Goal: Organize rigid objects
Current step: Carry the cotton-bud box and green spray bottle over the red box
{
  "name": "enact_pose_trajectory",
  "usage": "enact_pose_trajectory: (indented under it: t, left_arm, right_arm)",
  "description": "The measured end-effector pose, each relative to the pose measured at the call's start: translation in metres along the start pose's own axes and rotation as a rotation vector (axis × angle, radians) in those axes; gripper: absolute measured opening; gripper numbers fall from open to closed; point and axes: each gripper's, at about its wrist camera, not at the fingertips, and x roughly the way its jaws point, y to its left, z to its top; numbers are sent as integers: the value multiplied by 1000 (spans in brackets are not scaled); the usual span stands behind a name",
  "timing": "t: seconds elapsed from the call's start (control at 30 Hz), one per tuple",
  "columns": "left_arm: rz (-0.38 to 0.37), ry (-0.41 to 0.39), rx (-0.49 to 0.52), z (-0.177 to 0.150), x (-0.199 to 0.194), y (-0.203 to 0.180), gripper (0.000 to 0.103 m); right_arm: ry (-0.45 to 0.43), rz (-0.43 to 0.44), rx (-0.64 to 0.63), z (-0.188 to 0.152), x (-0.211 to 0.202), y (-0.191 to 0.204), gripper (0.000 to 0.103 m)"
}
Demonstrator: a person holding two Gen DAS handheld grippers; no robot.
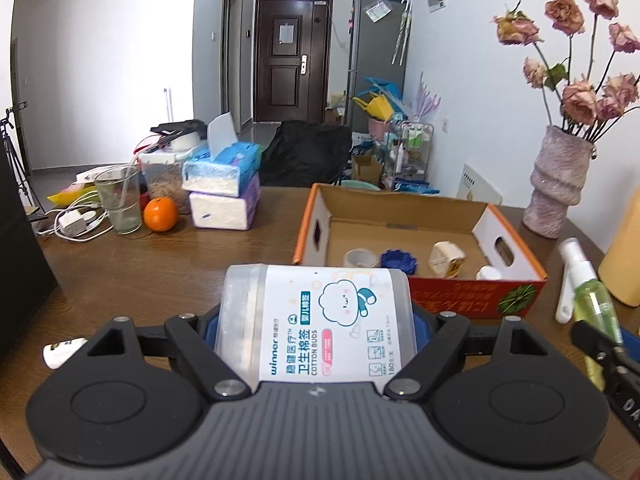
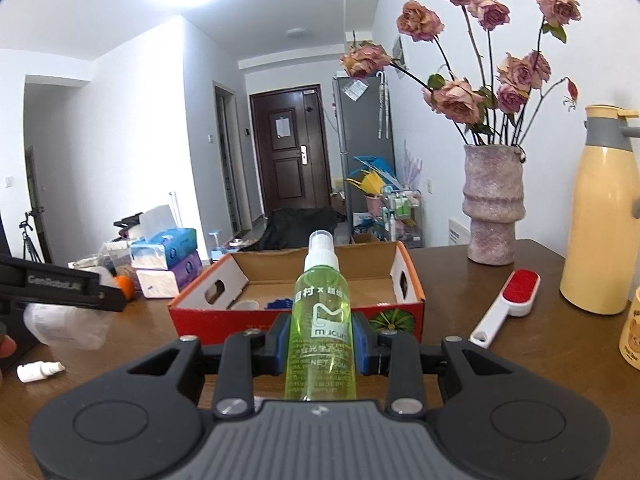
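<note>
My left gripper (image 1: 316,320) is clenched on a tub of cotton buds (image 1: 320,316), which fills the lower middle of the left view, lying on its side between the blue pads. My right gripper (image 2: 320,344) is clamped on a green spray bottle (image 2: 320,320), upright at the centre of the right view. Both things are off the table (image 1: 160,272) and in front of the cardboard box (image 1: 424,220), which sits centre right in the left view with a tape roll (image 1: 360,258), a blue lid (image 1: 398,260) and other small things already inside. I judge this to be the carrying step, with two items on their way to the box. Next I need to bring each over the near red wall, lower it onto bare cardboard clear of what is there, then let go. The bottle is tall and may tip, so laying it down looks safer. A lint brush (image 2: 506,302) and a small white bottle (image 2: 38,371) remain on the table.
</note>
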Motion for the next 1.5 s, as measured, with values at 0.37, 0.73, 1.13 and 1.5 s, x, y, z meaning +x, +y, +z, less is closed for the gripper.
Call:
enact_pose_trajectory:
  t: [0.37, 0.73, 1.13, 1.5]
  left_arm:
    - [-23, -31, -36, 18, 11, -18, 83]
    - [-25, -45, -71, 38, 38, -23, 83]
    - [-36, -50, -91, 62, 81, -25, 83]
    - [-30, -40, -84, 83, 129, -28, 83]
  right_arm:
    - [-25, 37, 2, 19, 19, 1, 30]
    - [-28, 34, 11, 33, 49, -4, 30]
    - [-27, 35, 20, 50, 99, -1, 30]
    - [-6, 47, 42, 63, 159, 0, 30]
